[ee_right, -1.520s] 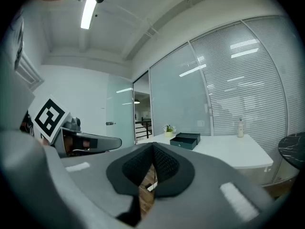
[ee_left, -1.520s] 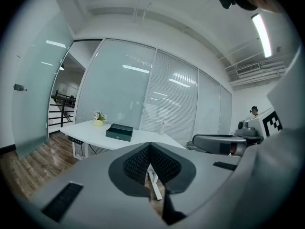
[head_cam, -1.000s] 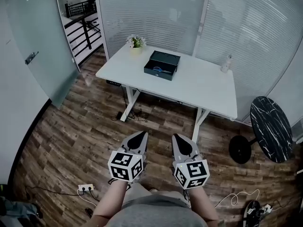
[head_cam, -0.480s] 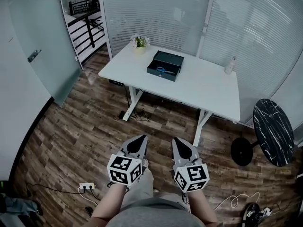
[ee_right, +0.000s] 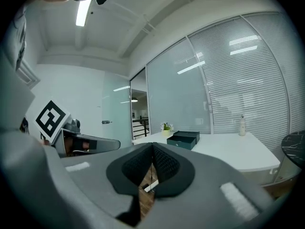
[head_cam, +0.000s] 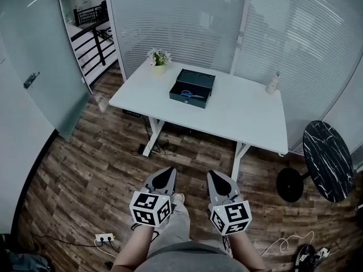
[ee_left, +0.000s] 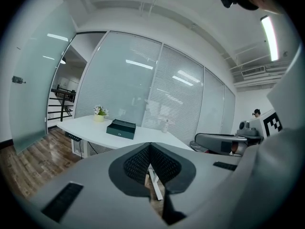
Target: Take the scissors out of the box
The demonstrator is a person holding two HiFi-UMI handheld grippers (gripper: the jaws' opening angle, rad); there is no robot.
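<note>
Both the left gripper (head_cam: 167,173) and the right gripper (head_cam: 216,175) are clenched on nothing, held side by side. The scissors (head_cam: 189,94) lie inside the open dark box (head_cam: 193,88) on the white table (head_cam: 249,118), well apart and straight ahead, about equally far from either gripper. Their long axis seems to run crosswise along the box.

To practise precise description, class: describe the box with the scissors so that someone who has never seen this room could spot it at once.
Find the white table before the blind-covered glass wall. Toward its far side, between a small potted plant and a pale bottle, sits the box. It alone is dark, flat and rectangular, with bluish scissors showing inside.
</note>
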